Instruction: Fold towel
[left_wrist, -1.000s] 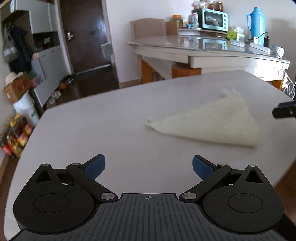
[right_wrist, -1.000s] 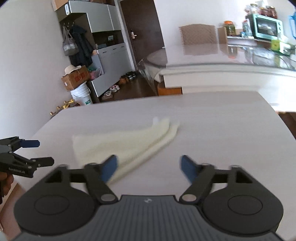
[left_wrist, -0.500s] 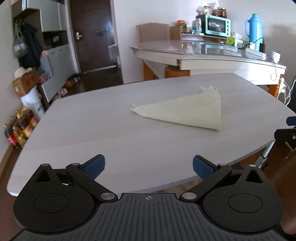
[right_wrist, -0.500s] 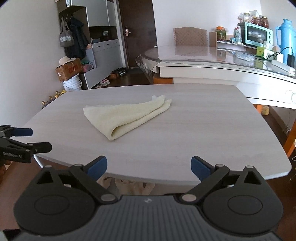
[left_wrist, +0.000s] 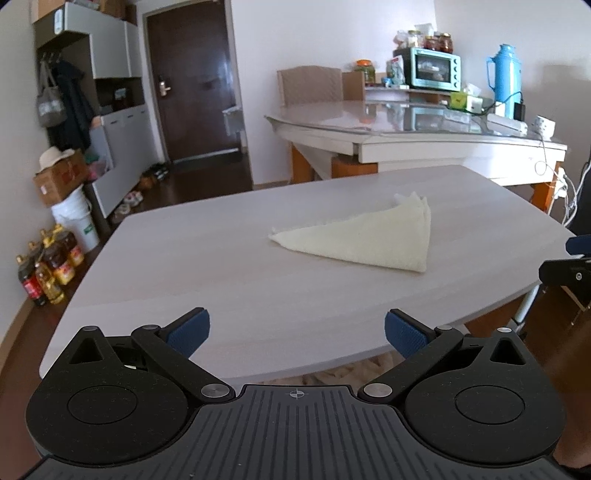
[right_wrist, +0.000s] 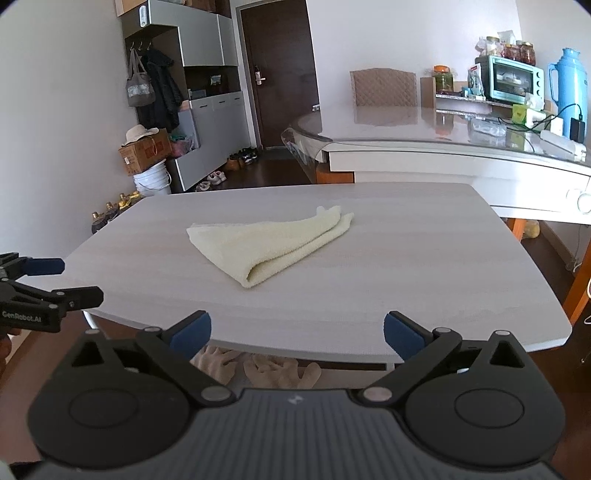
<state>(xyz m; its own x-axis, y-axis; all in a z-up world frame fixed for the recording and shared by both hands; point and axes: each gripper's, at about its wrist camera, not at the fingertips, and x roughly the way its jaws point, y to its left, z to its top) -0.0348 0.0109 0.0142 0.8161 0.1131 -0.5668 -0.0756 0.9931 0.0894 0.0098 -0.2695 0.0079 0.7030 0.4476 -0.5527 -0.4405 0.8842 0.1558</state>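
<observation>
The cream towel (left_wrist: 373, 240) lies folded into a rough triangle near the middle of the pale wood-grain surface (left_wrist: 221, 280), nothing else on it. Both tools sit back off the near edge: the left gripper (left_wrist: 297, 330) has its jaws spread wide and empty, and the right gripper (right_wrist: 297, 328) is the same, jaws released, holding nothing.

Over by the left wall a white bucket (right_wrist: 152, 181) carries a cardboard box (right_wrist: 144, 151) with a straw hat (right_wrist: 139, 133) resting on top; what the box contains I cannot tell. Bottles of cooking oil (left_wrist: 51, 266) stand on the floor beside it.

Behind the surface is a glass-topped table (right_wrist: 424, 129) with a teal toaster oven (right_wrist: 515, 79), jars (right_wrist: 517, 50) stacked on it, and a blue thermos (right_wrist: 570, 75). Beneath the near edge, pale cloths (right_wrist: 258, 367) lie on the floor.
</observation>
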